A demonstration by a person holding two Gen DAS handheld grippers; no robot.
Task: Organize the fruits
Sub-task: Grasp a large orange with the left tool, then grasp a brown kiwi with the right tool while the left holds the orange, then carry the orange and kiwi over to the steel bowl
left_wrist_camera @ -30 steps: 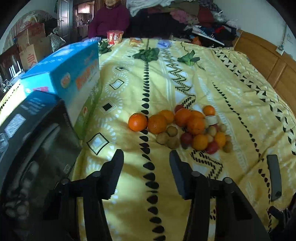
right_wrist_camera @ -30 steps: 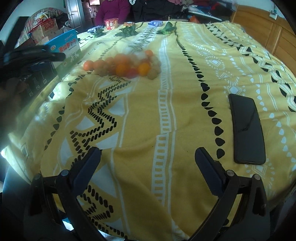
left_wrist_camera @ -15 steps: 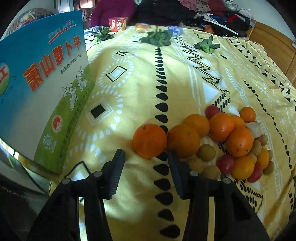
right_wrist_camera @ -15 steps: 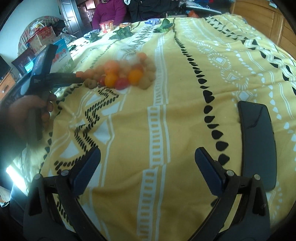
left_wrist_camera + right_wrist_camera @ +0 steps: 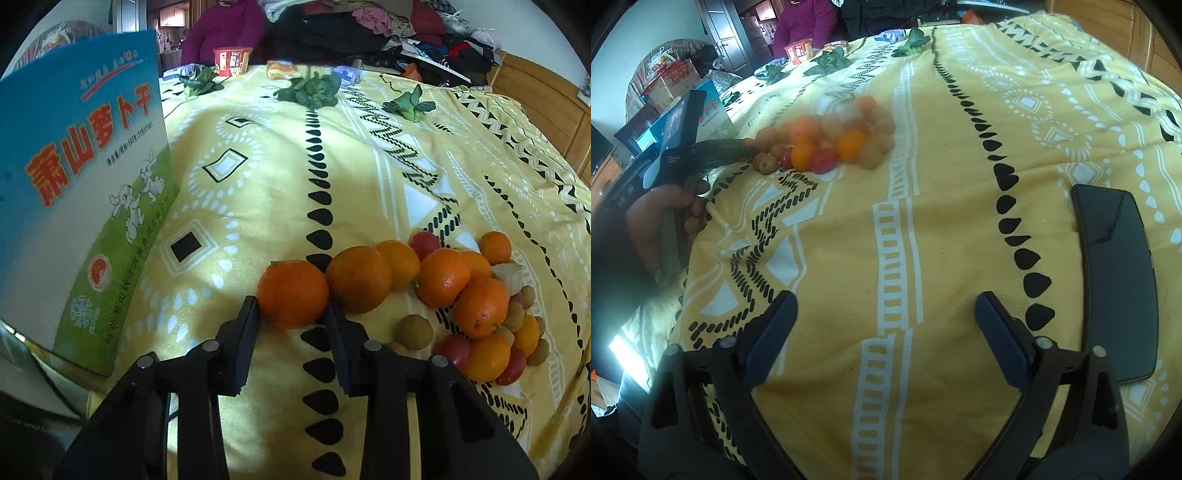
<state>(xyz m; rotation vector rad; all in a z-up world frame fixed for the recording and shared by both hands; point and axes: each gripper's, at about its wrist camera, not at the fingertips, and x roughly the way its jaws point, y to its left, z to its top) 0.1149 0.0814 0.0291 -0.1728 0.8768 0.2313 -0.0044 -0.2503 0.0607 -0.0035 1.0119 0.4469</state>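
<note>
Two grippers are in play over the yellow bedspread point(image 5: 258, 166), and the left gripper point(image 5: 291, 314) is far the nearer to the fruit. Its jaws stand parted on either side of the leftmost orange point(image 5: 292, 293), the tips at or just beside its skin, not yet squeezing as far as I can judge. The rest of the fruit pile point(image 5: 476, 302) lies to the right of that gripper (the next orange point(image 5: 358, 279) touches the first). The right gripper point(image 5: 886, 310) hangs wide open and empty, the pile well ahead and to its left, a phone point(image 5: 1115, 273) just to its right.
</note>
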